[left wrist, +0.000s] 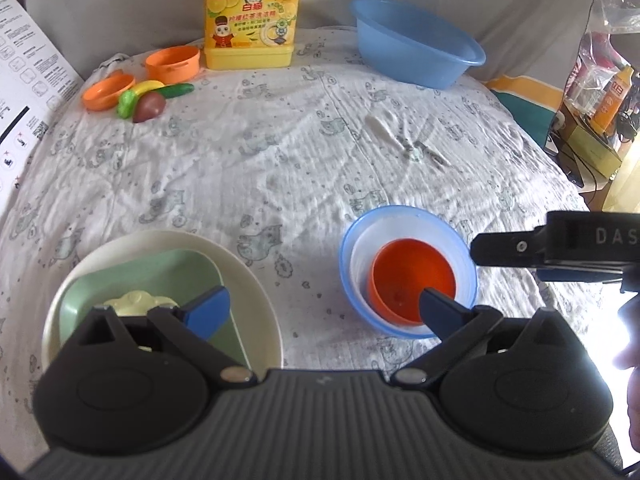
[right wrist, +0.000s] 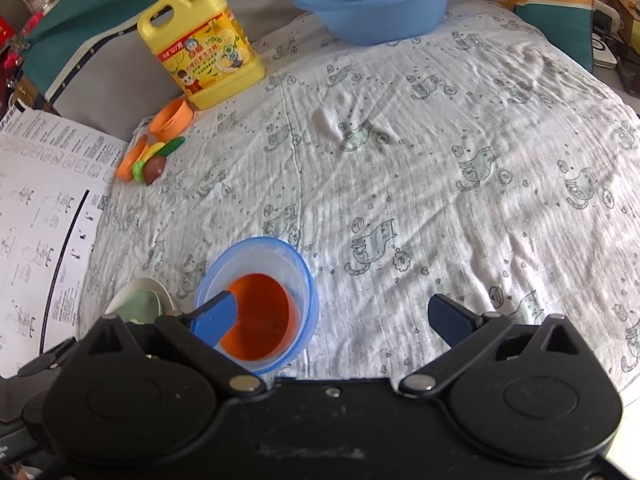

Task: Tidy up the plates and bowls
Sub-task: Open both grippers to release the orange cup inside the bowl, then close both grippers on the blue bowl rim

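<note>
**Two neat stacks, both tongs spread wide**

While both pairs of tongs hover with their blue tips spread wide and nothing between them, the dishes sit in two stacks on the cat-print cloth (right wrist: 400,160). The left tongs (left wrist: 324,308) straddle a gap of bare cloth: below their left tip lies the cream plate (left wrist: 256,280) carrying a green square plate (left wrist: 152,276) and a small pale yellow dish (left wrist: 138,304); under their right tip stands the blue-rimmed bowl (left wrist: 352,248) with the orange bowl (left wrist: 412,276) nested inside. The right tongs (right wrist: 340,316) reach in from the side, their left tip over the orange bowl's rim, their right tip over bare cloth.

All of this looks like light, stiff plastic: easy to lift, unlikely to break, but smooth and apt to slip or tip. The safest hold on the bowls is probably the outer blue rim, one tip inside and one outside, pinching the wall; gripping only the orange bowl may pull it out alone. The plates, lying flat on soft cloth, would need an edge grip at the cream rim. The cloth may bunch under a sliding tip.

Far ahead of the tongs stand a blue basin (left wrist: 416,44), a yellow soap jug (left wrist: 252,16) and orange toy dishes (left wrist: 172,64).
</note>
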A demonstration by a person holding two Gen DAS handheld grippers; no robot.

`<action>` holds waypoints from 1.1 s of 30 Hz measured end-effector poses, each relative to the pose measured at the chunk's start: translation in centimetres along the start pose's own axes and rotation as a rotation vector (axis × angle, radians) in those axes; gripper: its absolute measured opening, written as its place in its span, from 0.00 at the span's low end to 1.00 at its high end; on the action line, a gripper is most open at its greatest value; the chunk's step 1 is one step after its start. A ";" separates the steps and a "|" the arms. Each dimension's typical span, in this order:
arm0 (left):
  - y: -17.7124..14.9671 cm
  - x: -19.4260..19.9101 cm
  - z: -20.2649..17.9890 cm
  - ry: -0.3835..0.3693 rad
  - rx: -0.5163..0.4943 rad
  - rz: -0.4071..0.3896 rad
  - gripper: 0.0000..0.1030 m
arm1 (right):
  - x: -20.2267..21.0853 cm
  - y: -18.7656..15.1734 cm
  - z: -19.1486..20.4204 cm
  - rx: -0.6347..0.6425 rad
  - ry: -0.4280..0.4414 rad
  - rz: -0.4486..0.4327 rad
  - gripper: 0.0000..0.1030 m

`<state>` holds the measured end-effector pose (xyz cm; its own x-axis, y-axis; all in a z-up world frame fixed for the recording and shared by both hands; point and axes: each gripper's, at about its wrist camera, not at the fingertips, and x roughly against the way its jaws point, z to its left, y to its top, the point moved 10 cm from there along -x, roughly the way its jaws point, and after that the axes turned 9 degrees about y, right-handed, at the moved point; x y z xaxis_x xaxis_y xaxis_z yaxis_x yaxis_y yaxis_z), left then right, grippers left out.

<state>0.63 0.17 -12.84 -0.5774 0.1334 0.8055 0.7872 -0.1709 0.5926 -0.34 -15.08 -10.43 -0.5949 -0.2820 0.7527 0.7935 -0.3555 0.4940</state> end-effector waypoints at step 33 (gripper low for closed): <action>0.0 -3.3 -2.3 -0.143 0.040 0.081 0.45 | -4.1 -0.2 1.6 0.047 0.098 0.082 0.34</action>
<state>2.02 -2.54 -15.54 -0.4775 0.2589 0.8397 0.8393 -0.1483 0.5230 2.19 -12.39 -12.88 -0.5358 -0.3946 0.7465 0.8436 -0.2866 0.4540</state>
